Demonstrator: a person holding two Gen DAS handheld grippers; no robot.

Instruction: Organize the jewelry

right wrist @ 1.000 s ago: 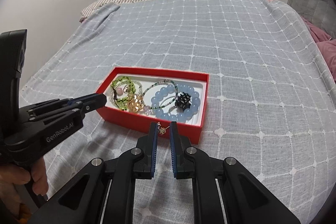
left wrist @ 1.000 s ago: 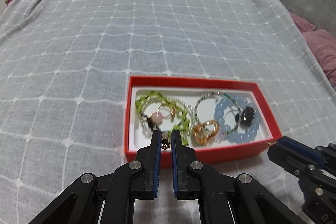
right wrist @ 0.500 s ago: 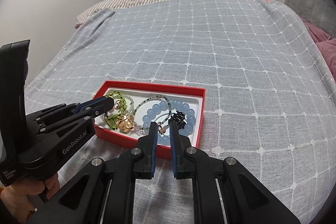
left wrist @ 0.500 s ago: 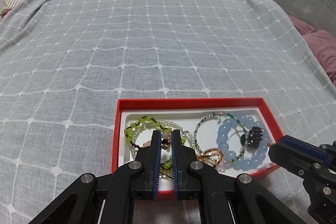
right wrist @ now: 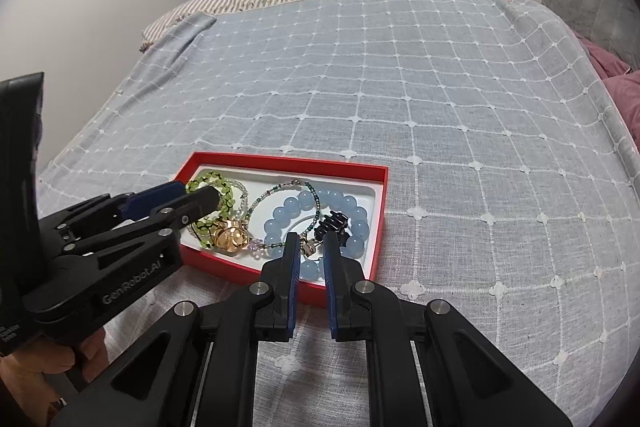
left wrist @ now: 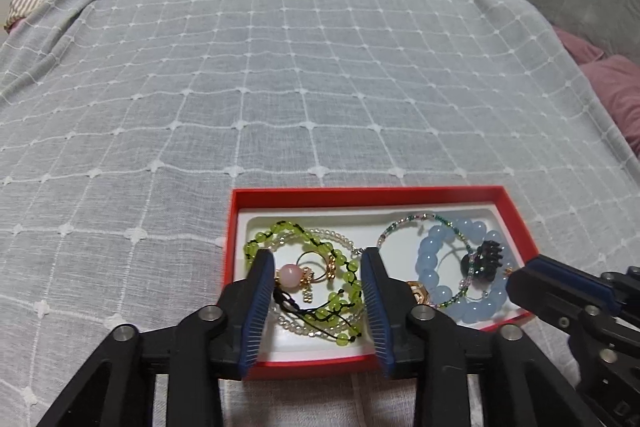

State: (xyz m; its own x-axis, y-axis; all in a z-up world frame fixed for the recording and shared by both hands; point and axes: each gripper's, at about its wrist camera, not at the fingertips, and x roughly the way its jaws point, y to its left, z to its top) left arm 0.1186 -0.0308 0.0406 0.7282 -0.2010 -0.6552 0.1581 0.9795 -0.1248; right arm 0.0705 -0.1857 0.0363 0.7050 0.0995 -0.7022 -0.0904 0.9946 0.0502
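Left wrist view: the left gripper hung over the near-left part of the red box, which sat on the bed. Its fingers had just been opening and stood spread, pressing on nothing. Between them, lying loose on the box's white lining, was a pink-bead piece with gold charms, on top of the green bead bracelet and a pearl strand. To the right lay the blue bead bracelet with a black hair claw on it. The right gripper came in at the right edge, over the box's right rim. Right wrist view: the right gripper sat over the near rim of the box, its fingers drawn nearly together and pinching a small gold earring-like piece at their tips, just above the blue bracelet. The left gripper showed at the left, over the green beads. Judged step: dropping small pieces into the box, the left one apparently released, the right one not yet. Next move likely calls for spreading the right fingers while the piece is inside the rim, not over the blanket.
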